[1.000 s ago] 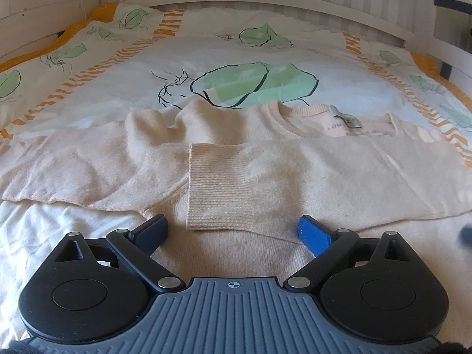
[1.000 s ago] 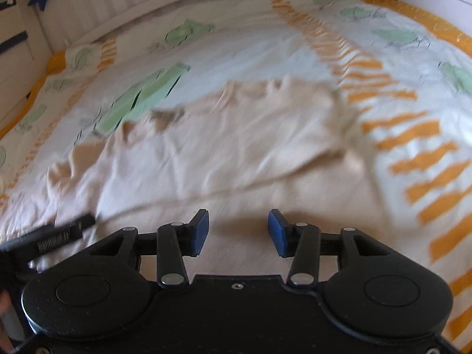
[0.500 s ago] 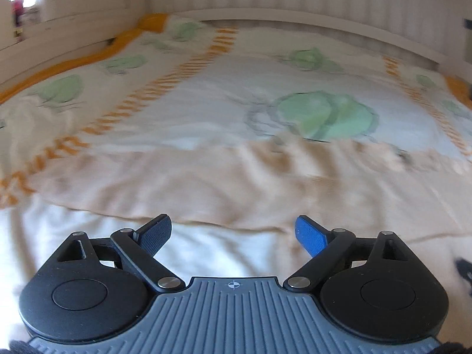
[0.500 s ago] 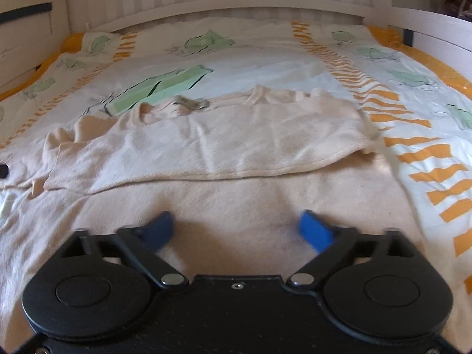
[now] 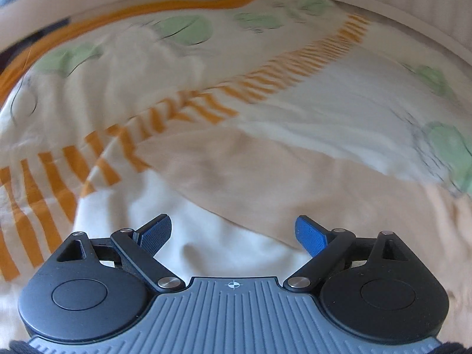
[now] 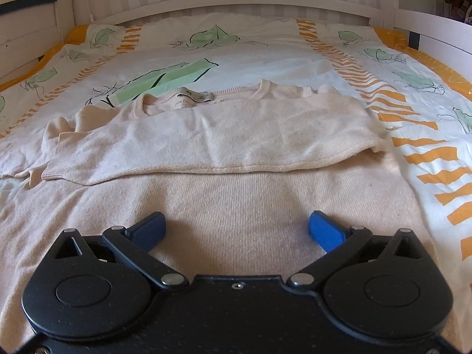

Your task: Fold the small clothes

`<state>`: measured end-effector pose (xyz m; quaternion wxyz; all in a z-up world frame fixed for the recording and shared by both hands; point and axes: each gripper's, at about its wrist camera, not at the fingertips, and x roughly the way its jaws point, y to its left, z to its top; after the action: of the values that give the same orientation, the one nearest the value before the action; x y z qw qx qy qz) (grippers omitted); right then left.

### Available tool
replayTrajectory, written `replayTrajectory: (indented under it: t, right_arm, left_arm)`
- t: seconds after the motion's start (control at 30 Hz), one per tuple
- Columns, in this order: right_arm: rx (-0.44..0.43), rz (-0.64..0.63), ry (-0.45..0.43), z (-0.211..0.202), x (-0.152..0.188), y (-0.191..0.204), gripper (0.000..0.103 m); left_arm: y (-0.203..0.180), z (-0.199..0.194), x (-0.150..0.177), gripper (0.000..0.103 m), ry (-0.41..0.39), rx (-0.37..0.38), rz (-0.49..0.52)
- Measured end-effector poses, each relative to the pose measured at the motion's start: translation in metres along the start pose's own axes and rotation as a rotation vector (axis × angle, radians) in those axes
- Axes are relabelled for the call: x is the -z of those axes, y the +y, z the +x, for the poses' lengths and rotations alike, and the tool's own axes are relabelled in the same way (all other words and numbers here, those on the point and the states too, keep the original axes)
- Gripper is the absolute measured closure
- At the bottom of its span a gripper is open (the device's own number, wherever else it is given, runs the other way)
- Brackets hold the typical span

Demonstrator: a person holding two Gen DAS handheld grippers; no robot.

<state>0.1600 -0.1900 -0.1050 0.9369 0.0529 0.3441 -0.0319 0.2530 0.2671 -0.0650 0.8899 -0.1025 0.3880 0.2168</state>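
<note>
A cream knit sweater (image 6: 242,197) lies flat on the bed, neck and label (image 6: 194,93) at the far side. Its right sleeve (image 6: 206,141) is folded across the chest, cuff at the left. My right gripper (image 6: 236,228) hovers open over the sweater's lower body, nothing between its blue pads. In the blurred left wrist view, the sweater's other sleeve (image 5: 265,183) stretches out over the sheet. My left gripper (image 5: 234,231) stands open just above that sleeve's near edge, holding nothing.
The bed cover (image 6: 265,56) is white with green leaf prints and orange stripe bands (image 6: 424,153). A white slatted headboard (image 6: 236,3) and side rails close the bed at the far side and both flanks.
My right gripper's jaws spread from half closed to wide and its view steadied on the folded sleeve. My left gripper swung left, from the sweater's middle to the outstretched sleeve.
</note>
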Motion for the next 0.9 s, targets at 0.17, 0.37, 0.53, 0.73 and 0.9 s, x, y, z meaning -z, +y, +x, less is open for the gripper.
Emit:
replayTrajectory:
  t: [0.17, 0.37, 0.53, 0.73, 0.9]
  right_arm:
    - [0.004, -0.004, 0.002, 0.001, 0.000, 0.001, 0.000]
    - [0.006, -0.005, 0.002, 0.001, 0.000, 0.001, 0.000]
    - [0.004, -0.004, 0.002, 0.001, -0.001, 0.001, 0.000]
    - [0.000, 0.004, 0.000, 0.001, -0.001, 0.001, 0.000]
    - [-0.007, 0.015, -0.004, 0.000, -0.001, -0.001, 0.000]
  left_arm:
    - [0.039, 0.032, -0.018, 0.011, 0.027, -0.040, -0.107]
    - [0.052, 0.049, -0.031, 0.012, 0.009, -0.021, -0.118]
    - [0.047, 0.048, -0.040, 0.072, -0.019, 0.006, -0.083]
    - [0.034, 0.016, -0.060, 0.093, -0.050, 0.123, -0.104]
    - [-0.016, -0.047, -0.074, 0.093, -0.142, 0.230, -0.021]
